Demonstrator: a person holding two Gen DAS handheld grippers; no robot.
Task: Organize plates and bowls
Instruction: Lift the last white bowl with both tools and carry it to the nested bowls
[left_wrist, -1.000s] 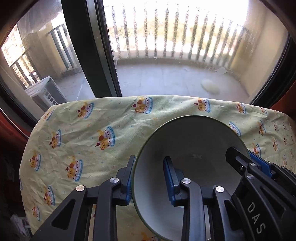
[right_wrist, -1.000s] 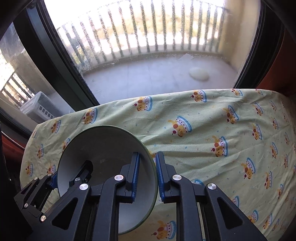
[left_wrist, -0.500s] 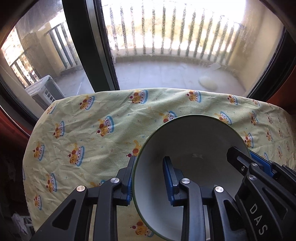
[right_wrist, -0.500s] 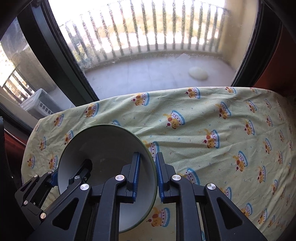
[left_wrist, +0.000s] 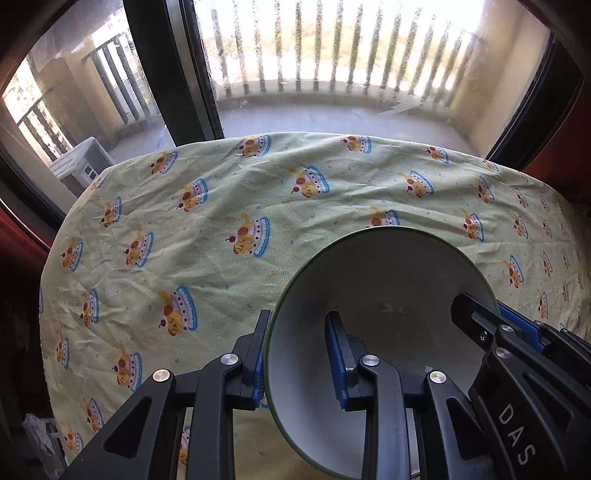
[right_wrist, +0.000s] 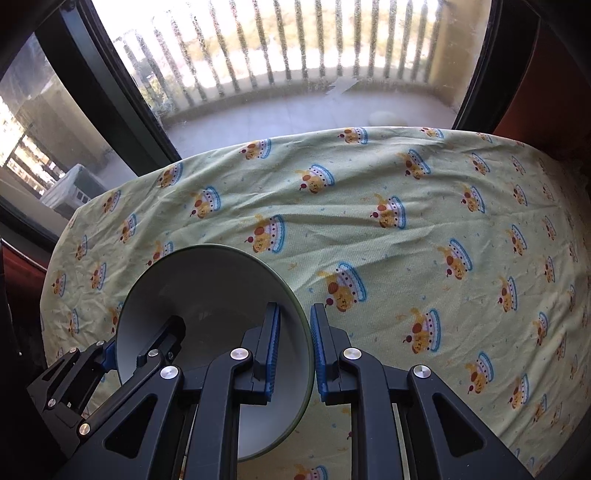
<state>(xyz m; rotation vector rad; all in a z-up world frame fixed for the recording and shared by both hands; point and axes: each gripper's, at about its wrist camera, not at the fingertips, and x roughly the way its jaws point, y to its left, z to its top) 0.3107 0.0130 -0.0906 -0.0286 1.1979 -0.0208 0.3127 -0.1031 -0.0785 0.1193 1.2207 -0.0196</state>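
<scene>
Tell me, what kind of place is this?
Probably a home: a table by a big window, covered in a cartoon tablecloth, with a balcony railing outside and a bowl being carried.

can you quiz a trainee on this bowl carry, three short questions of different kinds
1. True or false: only one pair of tongs grips the bowl.
2. Multiple choice: where does the left tongs clamp? A) the bowl's rim wall B) the tablecloth C) a plate
3. Short answer: what lies behind the table?

Key:
1. False: the right tongs pinches the opposite rim too.
2. A, one pad inside, one outside.
3. A window onto a railed balcony.
</scene>
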